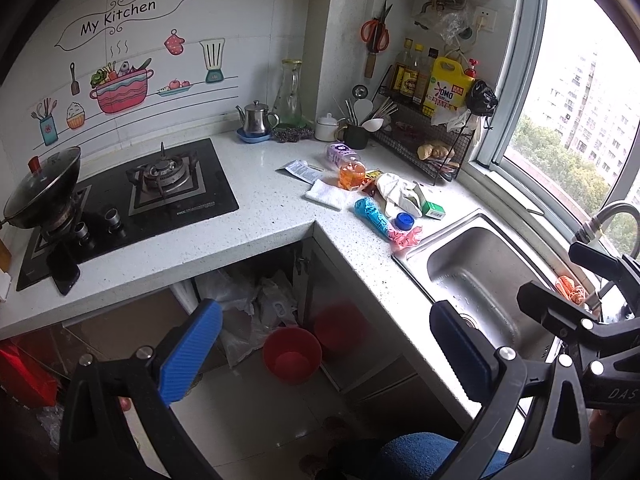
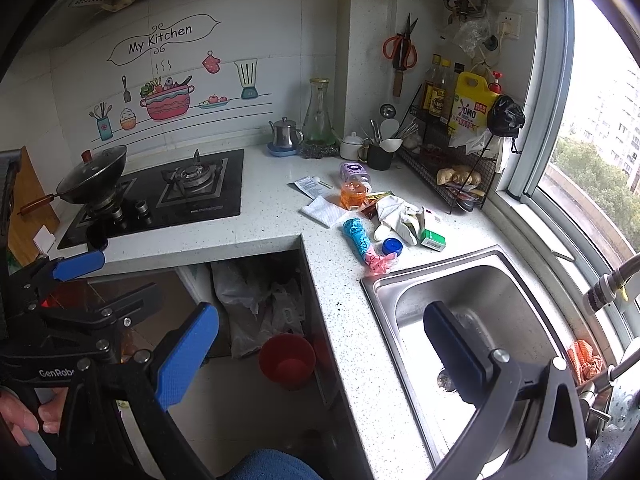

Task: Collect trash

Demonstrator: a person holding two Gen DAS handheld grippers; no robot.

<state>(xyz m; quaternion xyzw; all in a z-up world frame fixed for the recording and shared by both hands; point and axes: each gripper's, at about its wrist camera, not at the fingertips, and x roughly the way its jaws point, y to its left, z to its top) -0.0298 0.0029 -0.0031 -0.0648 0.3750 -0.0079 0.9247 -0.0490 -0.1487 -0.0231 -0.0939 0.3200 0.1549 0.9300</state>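
Observation:
Litter lies on the white counter [image 2: 280,216] beside the sink: a blue and pink wrapper [image 1: 380,224] [image 2: 362,246], a blue cap [image 1: 406,222] [image 2: 392,246], a crumpled white glove [image 1: 394,192] [image 2: 394,216], a green and white box [image 1: 432,206] [image 2: 432,236], a white napkin [image 1: 328,194] [image 2: 324,210], a cup of orange liquid [image 1: 352,174] [image 2: 354,194] and a printed packet [image 1: 300,170] [image 2: 310,186]. A red bin [image 1: 292,354] [image 2: 286,360] stands on the floor under the counter. My left gripper [image 1: 326,354] [image 2: 108,282] and right gripper [image 2: 320,356] are open, empty and well short of the litter.
A steel sink [image 1: 440,232] [image 2: 376,280] with a faucet [image 2: 608,284] is on the right. A gas hob [image 1: 160,192] holds a lidded wok [image 1: 44,188] on the left. A wire rack of bottles [image 1: 432,132] stands by the window. Plastic bags [image 2: 256,304] fill the space under the counter.

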